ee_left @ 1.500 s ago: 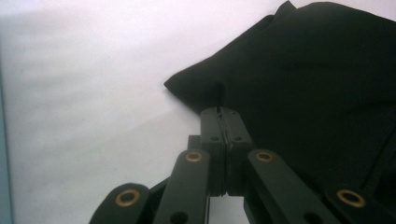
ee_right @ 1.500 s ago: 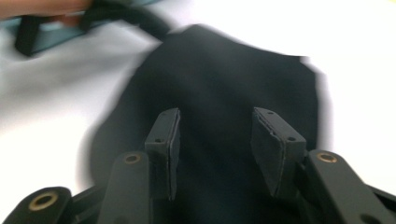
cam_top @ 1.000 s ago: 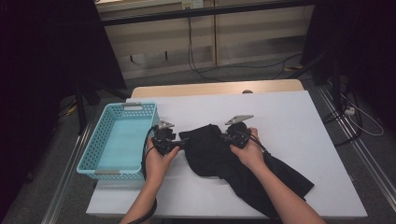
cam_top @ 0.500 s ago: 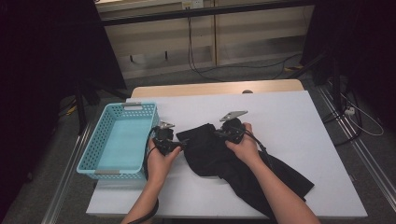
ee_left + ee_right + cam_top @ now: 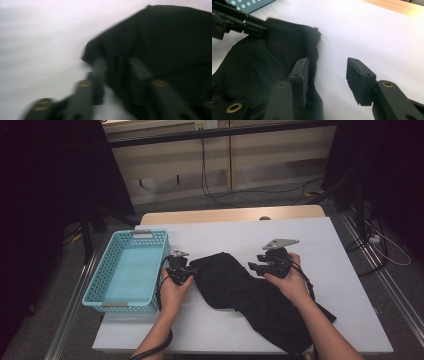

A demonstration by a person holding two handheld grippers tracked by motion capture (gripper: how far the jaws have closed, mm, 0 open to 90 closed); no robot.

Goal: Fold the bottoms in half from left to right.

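Note:
A black cloth (image 5: 240,290) lies crumpled on the white table (image 5: 310,235), trailing toward the near right corner. My left gripper (image 5: 192,268) is at the cloth's left edge. In the left gripper view its jaws have just been closing and my left gripper (image 5: 116,65) pinches a fold of the black cloth (image 5: 170,37). My right gripper (image 5: 252,266) hovers at the cloth's upper right edge. Its jaws have just been opening, and in the right gripper view my right gripper (image 5: 327,67) stands open with nothing between its pads, one jaw over the black cloth (image 5: 262,65), the other over bare table.
A teal plastic basket (image 5: 117,306) sits at the table's left side, close beside my left hand; its corner (image 5: 249,3) also appears in the right gripper view. A wooden tabletop strip (image 5: 230,215) runs along the far edge. Cables lie on the floor beyond.
My right gripper has opened, let go of the cloth and shifted right off it. My left gripper stayed in place and closed on the cloth's left edge.

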